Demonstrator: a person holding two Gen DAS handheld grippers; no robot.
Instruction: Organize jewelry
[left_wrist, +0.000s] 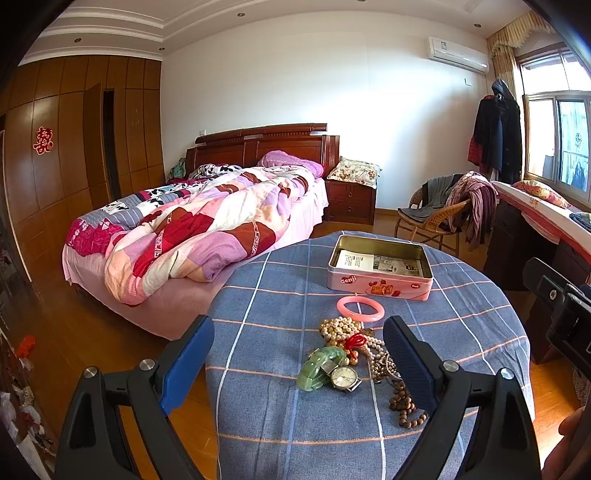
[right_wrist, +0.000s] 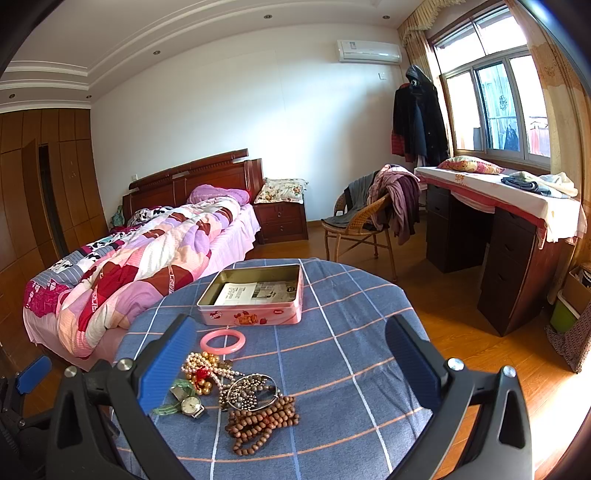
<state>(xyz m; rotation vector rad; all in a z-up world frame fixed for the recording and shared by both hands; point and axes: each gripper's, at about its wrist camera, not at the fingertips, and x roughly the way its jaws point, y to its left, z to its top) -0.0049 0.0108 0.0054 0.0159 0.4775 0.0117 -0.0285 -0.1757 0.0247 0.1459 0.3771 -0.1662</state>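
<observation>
The jewelry pile (left_wrist: 354, 363) lies on the blue checked surface (left_wrist: 273, 295), just ahead of both tools and nearer than the tin (left_wrist: 380, 267). The left tool (left_wrist: 299, 354) gapes wide and empty, framing the pile; the right tool (right_wrist: 291, 354), equally wide, has it toward its left finger. The tin, beyond the pink bangle (left_wrist: 360, 309), holds only printed paper.

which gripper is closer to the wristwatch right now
Left, as far as the views show. The left gripper hangs open with the wristwatch between its fingers. The right gripper is open too, but the watch lies beside its left finger.
</observation>
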